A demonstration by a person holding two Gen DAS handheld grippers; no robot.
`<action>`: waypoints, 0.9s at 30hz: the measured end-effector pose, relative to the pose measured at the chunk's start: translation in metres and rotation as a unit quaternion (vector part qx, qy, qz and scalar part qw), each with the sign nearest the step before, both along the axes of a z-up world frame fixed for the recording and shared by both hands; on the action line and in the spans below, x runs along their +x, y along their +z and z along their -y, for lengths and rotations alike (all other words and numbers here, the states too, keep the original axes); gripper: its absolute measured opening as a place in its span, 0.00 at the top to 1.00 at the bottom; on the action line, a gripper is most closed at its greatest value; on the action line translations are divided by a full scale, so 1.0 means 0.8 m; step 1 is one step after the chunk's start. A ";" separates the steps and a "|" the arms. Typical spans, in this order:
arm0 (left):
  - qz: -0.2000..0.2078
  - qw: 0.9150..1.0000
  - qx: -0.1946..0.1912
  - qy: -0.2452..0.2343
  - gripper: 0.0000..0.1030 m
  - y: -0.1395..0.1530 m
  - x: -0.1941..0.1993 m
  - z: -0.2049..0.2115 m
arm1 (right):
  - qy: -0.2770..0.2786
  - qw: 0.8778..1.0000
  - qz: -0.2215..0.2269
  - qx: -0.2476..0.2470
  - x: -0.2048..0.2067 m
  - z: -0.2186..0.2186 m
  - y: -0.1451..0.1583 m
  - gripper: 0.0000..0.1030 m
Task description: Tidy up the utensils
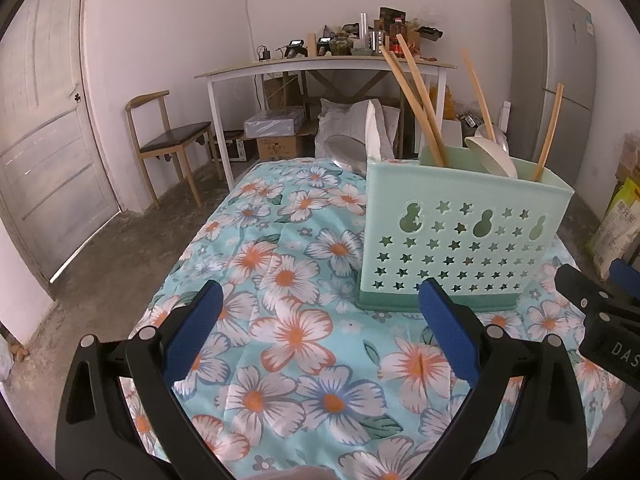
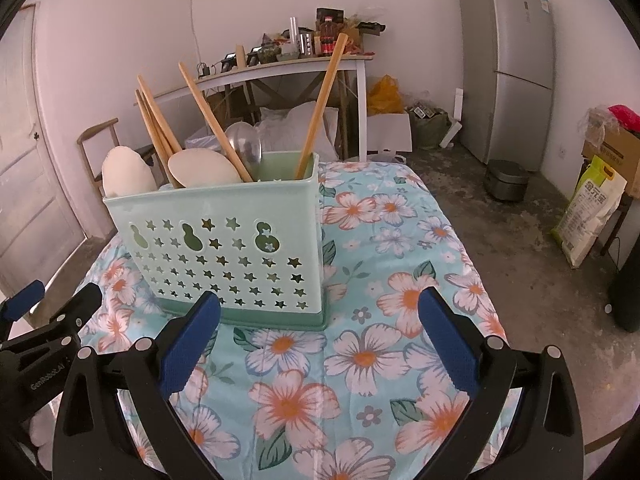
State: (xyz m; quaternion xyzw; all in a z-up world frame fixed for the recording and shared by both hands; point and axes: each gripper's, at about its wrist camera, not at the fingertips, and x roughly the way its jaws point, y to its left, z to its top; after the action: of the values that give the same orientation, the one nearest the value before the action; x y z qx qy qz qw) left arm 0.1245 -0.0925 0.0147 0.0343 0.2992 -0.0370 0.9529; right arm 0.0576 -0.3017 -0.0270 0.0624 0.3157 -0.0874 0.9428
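Mint-green plastic, punched with stars and gourd shapes: the utensil holder (image 1: 460, 240) stands upright on the flowered cloth (image 1: 288, 336) of the desk, toward its far edge. In it are wooden chopsticks (image 2: 208, 120) and pale spoons (image 2: 202, 168), their long axes rising steeply and leaning a little apart, handles or bowls above the rim.

The left tongs (image 1: 320, 320) are spread wide with nothing between the blue pads; the holder lies ahead and to their right. The right tongs (image 2: 320, 320) are also wide and empty; the holder lies ahead and to their left, its near corner just beyond the left pad. So it sits between the two, about equally near.

No loose utensil shows on the cloth, so the sorting looks close to finished. Any further grasp would have to come from above, down along a handle.
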 end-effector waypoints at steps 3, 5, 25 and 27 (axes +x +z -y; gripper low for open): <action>0.002 1.000 0.000 -0.002 0.08 0.003 -0.005 0.000 | -0.005 1.000 0.002 0.000 -0.007 0.000 0.003 0.06; 0.005 1.000 -0.001 -0.002 0.08 0.007 -0.010 -0.001 | -0.007 1.000 0.004 0.000 -0.013 0.000 0.006 0.06; 0.013 1.000 0.002 0.026 0.08 0.052 -0.086 -0.071 | -0.035 0.999 0.037 -0.012 -0.109 -0.045 0.056 0.06; 0.009 1.000 0.000 0.025 0.08 0.052 -0.092 -0.081 | -0.039 0.998 0.040 -0.016 -0.120 -0.054 0.059 0.06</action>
State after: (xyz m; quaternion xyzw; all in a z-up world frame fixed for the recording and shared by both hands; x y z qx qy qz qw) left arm 0.0509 -0.0276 0.0559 0.0272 0.2911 -0.0127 0.9562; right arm -0.0385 -0.2588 0.0203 0.0633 0.2735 -0.1263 0.9515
